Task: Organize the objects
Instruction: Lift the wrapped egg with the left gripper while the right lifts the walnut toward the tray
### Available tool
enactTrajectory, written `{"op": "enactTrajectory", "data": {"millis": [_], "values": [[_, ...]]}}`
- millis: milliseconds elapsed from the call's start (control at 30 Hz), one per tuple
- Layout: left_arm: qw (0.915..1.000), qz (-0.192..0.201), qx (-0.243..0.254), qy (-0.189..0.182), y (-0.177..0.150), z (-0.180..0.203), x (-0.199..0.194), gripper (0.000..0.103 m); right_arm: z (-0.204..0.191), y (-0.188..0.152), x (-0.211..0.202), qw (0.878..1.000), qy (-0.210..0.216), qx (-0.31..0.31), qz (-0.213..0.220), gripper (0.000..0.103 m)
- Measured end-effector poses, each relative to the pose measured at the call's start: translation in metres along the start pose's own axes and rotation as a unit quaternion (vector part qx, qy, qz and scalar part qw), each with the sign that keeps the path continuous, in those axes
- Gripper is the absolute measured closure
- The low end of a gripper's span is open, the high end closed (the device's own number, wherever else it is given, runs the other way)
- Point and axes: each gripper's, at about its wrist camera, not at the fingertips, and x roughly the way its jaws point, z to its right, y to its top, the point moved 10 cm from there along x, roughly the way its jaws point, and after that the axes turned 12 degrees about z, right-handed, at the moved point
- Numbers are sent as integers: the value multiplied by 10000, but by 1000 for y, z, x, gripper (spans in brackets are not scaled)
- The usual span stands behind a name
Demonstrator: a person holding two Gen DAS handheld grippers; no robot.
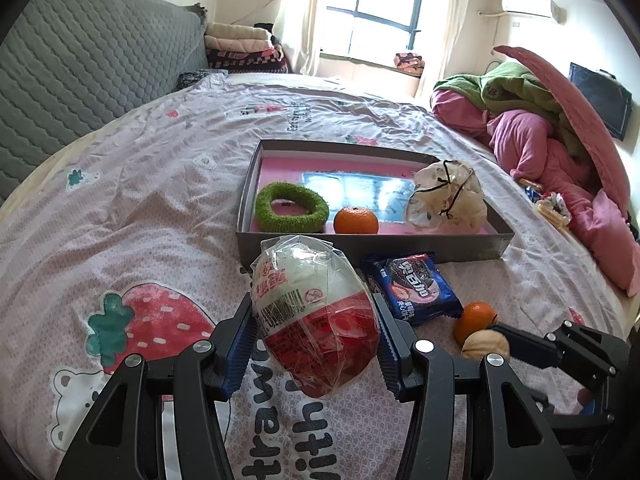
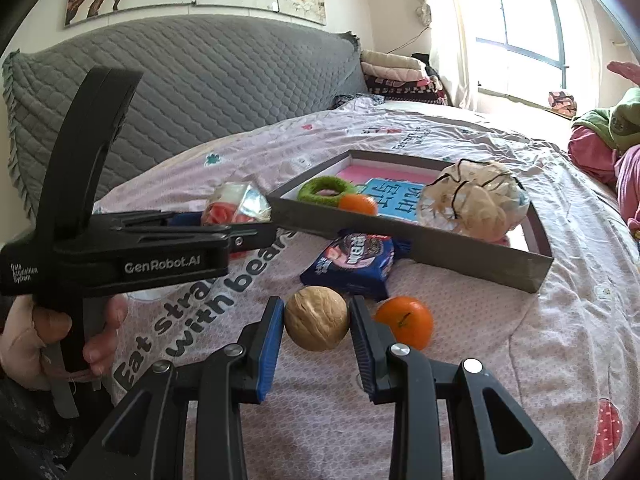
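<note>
My left gripper [image 1: 314,310] is shut on a plastic-wrapped egg-shaped snack [image 1: 316,316], white above and red below, held above the bed just before the grey tray [image 1: 360,246]. The snack also shows in the right wrist view [image 2: 234,206]. My right gripper [image 2: 316,322] has its pads on both sides of a walnut [image 2: 316,323], which also shows in the left wrist view [image 1: 485,344]. A tangerine [image 2: 406,320] and a blue cookie packet [image 2: 352,262] lie beside it. The tray [image 2: 480,256] holds a green ring [image 1: 291,207], a tangerine [image 1: 356,220] and a bagged bundle [image 1: 446,198].
A grey quilted headboard [image 1: 80,76] stands at the left. Pink and green bedding [image 1: 540,136] is piled at the right. The pink strawberry sheet [image 1: 140,208] covers the bed. The left gripper's body [image 2: 120,256] crosses the right wrist view.
</note>
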Motion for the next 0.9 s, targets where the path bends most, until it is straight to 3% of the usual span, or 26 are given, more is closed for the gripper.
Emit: {"op": "enactTrajectory", "data": {"millis": [900], "values": [[9986,498,148,-139,17,10,-18,47,40,26,-20,9978,-516,101,406,69]]}}
